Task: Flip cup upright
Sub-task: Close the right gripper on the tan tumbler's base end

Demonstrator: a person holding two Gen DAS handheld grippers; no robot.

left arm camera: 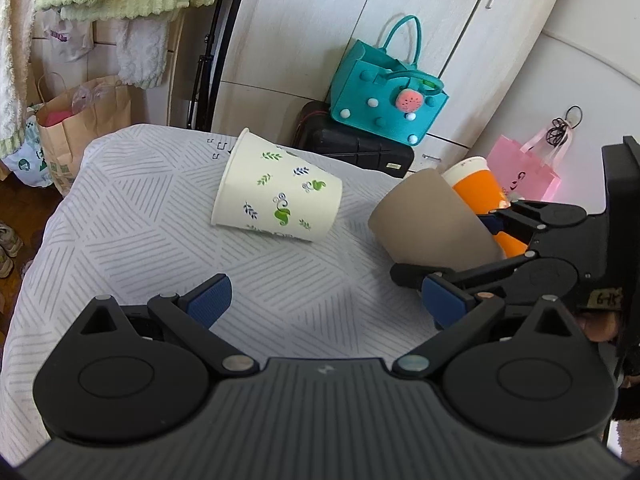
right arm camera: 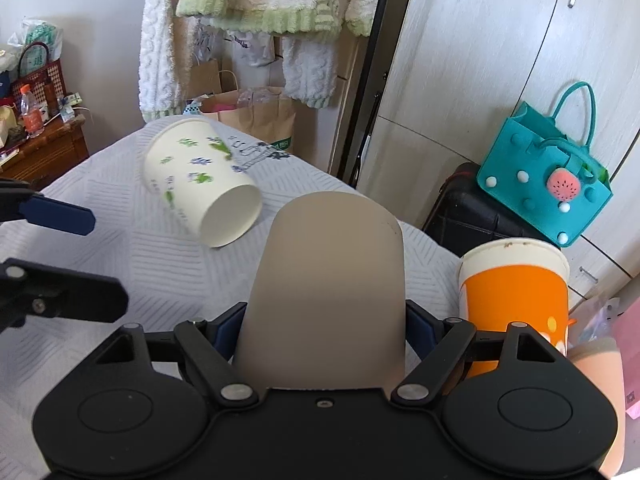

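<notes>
Blue-padded, the right gripper [right arm camera: 326, 330] is clamping the beige cup [right arm camera: 328, 292] at centre frame, tilted, not yet upright; the orange cup [right arm camera: 516, 300] is standing at right. The left gripper [left arm camera: 328, 300] is hanging wide and empty, with the white leaf-print cup [left arm camera: 276, 192] lying on its side beyond it on the tablecloth [left arm camera: 132, 220], upper centre, awaiting flipping.
</notes>
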